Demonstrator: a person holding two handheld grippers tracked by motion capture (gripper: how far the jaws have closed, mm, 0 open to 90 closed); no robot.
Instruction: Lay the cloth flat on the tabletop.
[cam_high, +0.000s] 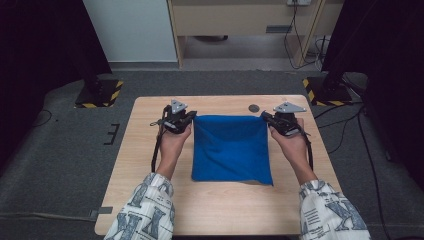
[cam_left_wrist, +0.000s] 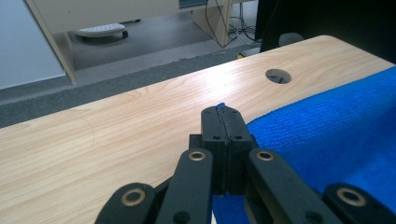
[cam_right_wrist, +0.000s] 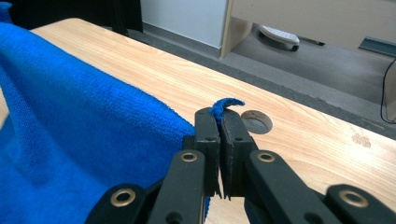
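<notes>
the left gripper (cam_high: 189, 118) and right gripper (cam_high: 266, 118) are each clamping a far corner of the blue cloth (cam_high: 231, 150) lying on the wooden table (cam_high: 150, 165), so grasping looks done while any folding or spreading is pending.

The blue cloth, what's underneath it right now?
The blue cloth lies on the wooden table, its far corners pinched by the left tongs and right tongs. Anything beneath is covered.

A cloth (cam_high: 231, 149) lies mid-worktop (cam_high: 215, 205), a gripper at each far corner, a hole (cam_high: 254, 108) behind it near the far edge.
</notes>
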